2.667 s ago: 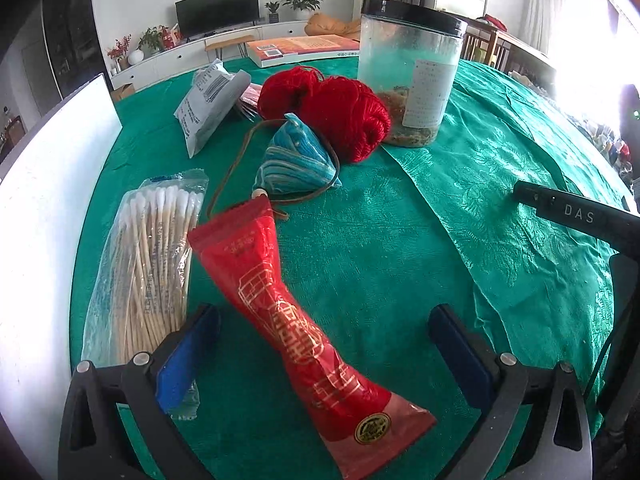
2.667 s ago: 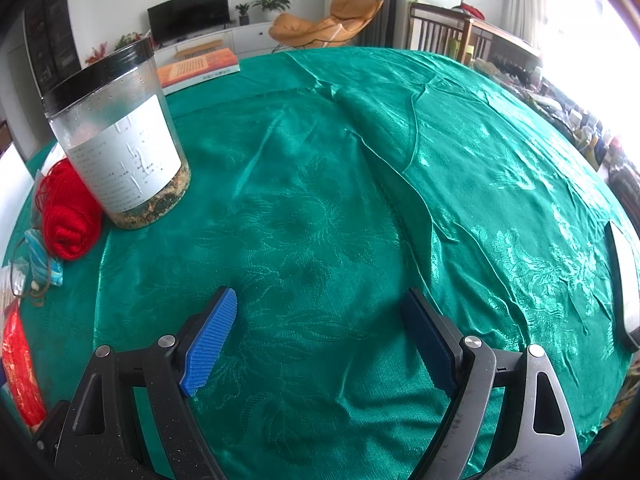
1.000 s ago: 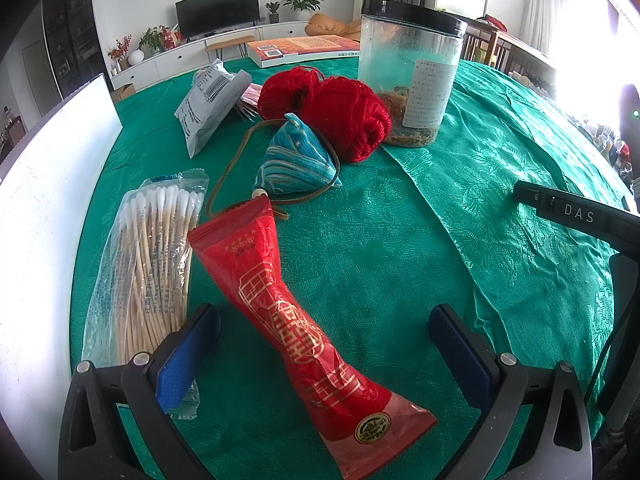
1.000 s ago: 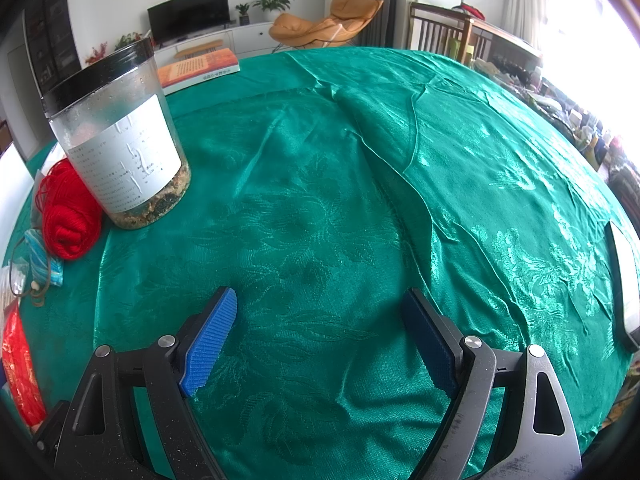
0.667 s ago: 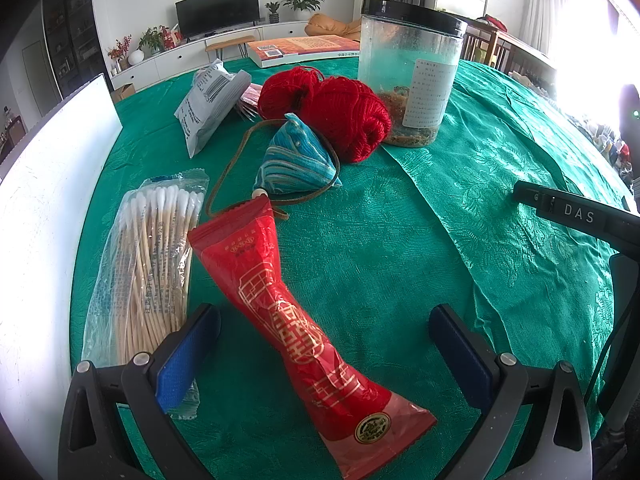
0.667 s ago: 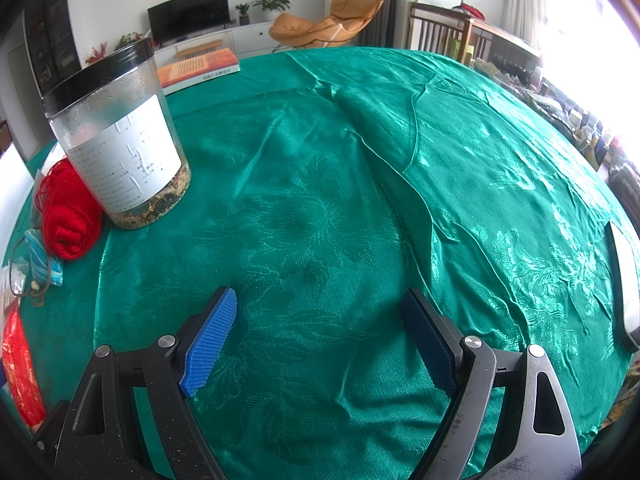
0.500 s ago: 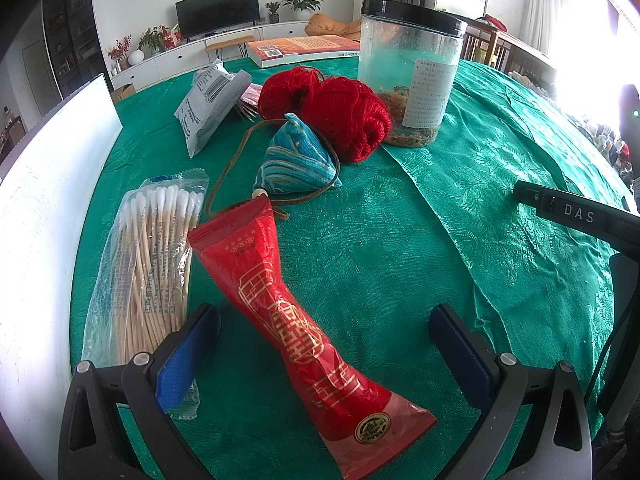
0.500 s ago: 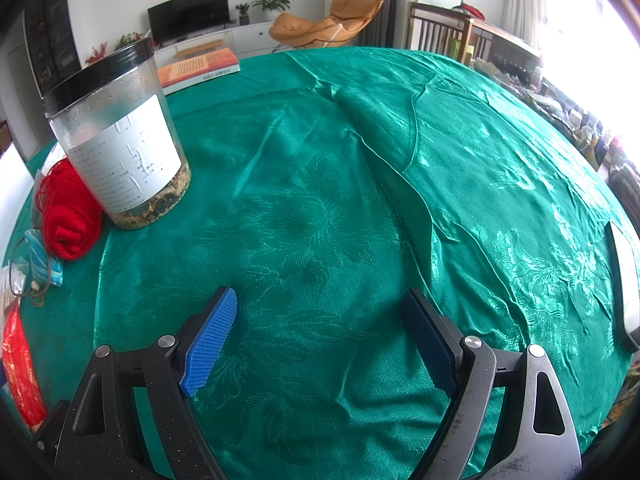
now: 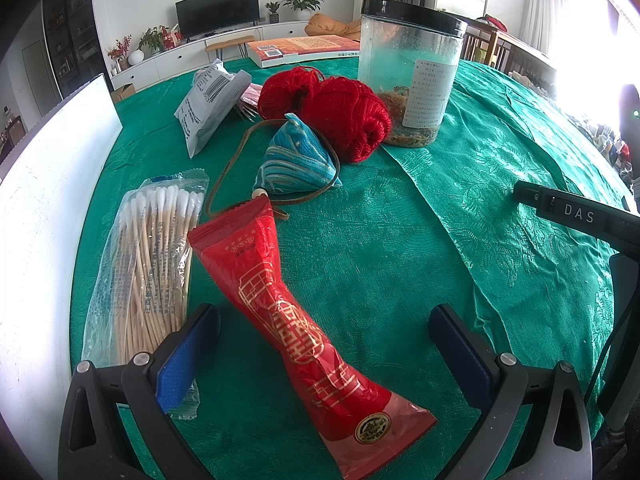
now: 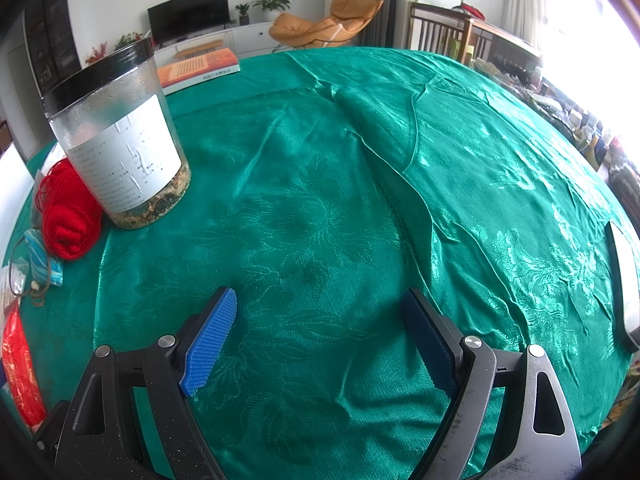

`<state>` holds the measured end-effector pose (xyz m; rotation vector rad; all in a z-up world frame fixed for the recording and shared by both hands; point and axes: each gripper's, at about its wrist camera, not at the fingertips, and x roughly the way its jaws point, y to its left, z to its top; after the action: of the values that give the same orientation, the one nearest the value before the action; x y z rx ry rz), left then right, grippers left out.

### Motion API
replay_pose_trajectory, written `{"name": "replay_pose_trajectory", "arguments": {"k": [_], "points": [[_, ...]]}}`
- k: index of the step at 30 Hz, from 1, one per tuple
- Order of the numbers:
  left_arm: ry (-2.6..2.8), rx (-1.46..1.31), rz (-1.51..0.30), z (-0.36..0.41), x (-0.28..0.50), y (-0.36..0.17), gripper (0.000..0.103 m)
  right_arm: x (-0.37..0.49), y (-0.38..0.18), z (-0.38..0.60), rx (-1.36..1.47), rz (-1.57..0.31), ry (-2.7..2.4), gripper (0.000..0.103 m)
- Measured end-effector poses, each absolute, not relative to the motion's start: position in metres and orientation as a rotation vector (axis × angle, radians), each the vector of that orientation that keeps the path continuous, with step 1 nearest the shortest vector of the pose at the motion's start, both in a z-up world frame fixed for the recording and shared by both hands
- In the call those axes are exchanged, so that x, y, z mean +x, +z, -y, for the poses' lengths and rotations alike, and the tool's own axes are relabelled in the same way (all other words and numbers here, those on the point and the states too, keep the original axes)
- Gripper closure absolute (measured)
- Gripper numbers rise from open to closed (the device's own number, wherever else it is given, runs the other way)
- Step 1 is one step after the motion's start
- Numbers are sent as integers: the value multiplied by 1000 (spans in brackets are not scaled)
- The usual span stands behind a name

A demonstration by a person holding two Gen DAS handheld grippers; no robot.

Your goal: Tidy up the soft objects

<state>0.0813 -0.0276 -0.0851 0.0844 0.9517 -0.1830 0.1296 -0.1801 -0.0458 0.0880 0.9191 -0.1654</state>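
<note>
Two grippers, both spread wide and empty. Landmark: the tall clear plastic jar with a black lid (image 9: 412,76), upright on the green patterned tablecloth (image 9: 460,216). Touching the jar's near-left side are the two red yarn balls (image 9: 340,116); just in front of those sits the blue striped fabric pouch with a brown cord (image 9: 296,164). Nearer the camera from the jar lies the twisted red foil packet with gold print (image 9: 296,332), flat, its narrow waist between the pads of the left gripper (image 9: 324,348), which hovers over it, probably lined up to pinch there, where the packet is thinnest. Left of the packet: a clear bag of cotton swabs (image 9: 148,256). Well right of the jar, the right gripper (image 10: 320,336) waits over bare cloth, likely keeping clear. Nothing sorted yet, by the look.
</note>
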Motion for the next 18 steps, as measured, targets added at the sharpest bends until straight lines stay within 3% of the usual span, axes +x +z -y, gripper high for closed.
{"name": "replay_pose_trajectory", "arguments": {"k": [18], "points": [[-183, 85, -952, 28, 82, -85, 0, 130, -46, 180, 88, -919, -165, 16]]}}
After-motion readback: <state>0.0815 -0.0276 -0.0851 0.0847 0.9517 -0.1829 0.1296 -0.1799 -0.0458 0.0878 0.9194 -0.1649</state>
